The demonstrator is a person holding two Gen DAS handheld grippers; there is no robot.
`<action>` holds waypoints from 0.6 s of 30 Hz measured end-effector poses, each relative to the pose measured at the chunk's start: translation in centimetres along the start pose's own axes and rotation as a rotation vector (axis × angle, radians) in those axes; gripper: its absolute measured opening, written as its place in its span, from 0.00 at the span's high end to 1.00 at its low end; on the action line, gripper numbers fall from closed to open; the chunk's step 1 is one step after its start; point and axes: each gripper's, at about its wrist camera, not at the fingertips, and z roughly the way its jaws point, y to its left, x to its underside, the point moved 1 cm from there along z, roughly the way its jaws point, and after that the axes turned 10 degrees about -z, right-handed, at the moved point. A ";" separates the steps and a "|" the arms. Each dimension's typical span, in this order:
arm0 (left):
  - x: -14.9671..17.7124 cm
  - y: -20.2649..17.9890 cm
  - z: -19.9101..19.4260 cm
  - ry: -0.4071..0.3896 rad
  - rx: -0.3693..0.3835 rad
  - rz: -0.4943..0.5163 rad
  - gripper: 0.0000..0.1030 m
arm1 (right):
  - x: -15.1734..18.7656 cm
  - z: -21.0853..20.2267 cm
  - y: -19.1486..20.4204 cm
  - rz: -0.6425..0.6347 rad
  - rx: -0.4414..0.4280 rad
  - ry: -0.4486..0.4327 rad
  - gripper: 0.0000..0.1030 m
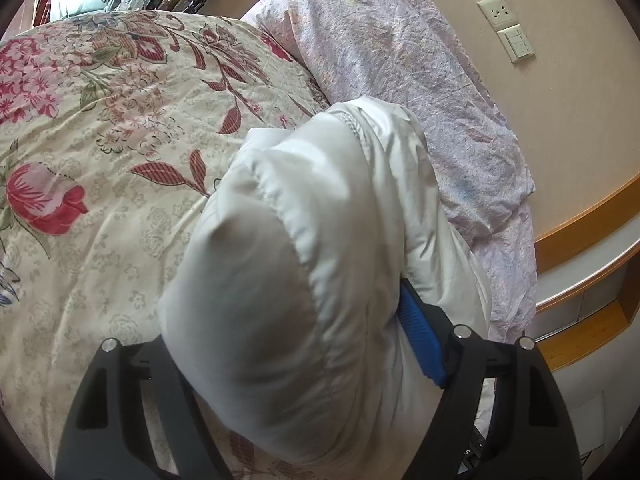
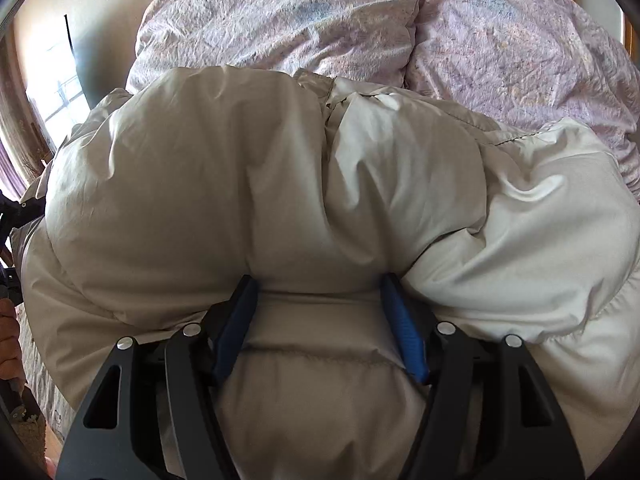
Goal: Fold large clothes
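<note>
A puffy white down jacket [image 1: 320, 216] lies bunched on a floral bedspread [image 1: 100, 140]. My left gripper [image 1: 304, 344] has its jaws around a thick roll of the jacket; the right blue pad [image 1: 420, 336] presses its side and the left pad is hidden under the fabric. In the right wrist view the jacket [image 2: 280, 168] fills the frame. My right gripper [image 2: 318, 320] clamps a quilted fold of it between both blue pads [image 2: 236, 324].
A crumpled lilac duvet [image 1: 400, 80] lies against the wall beyond the jacket and shows in the right wrist view [image 2: 500, 40]. A wall socket and switch [image 1: 508, 28] sit above a wooden headboard shelf [image 1: 592, 264]. A window [image 2: 52, 80] is at the left.
</note>
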 end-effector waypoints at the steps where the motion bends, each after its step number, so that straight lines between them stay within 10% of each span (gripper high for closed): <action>1: 0.0 -0.1 0.1 -0.002 -0.001 -0.002 0.24 | 0.0 0.0 0.0 -0.001 0.003 0.001 0.36; 6: -0.4 -0.6 0.9 -0.008 0.001 -0.007 0.25 | 0.0 0.1 0.2 -0.007 0.013 0.004 0.36; 18: -1.0 0.2 0.8 0.043 0.218 -0.076 0.70 | 0.0 0.1 0.0 -0.009 0.007 -0.007 0.36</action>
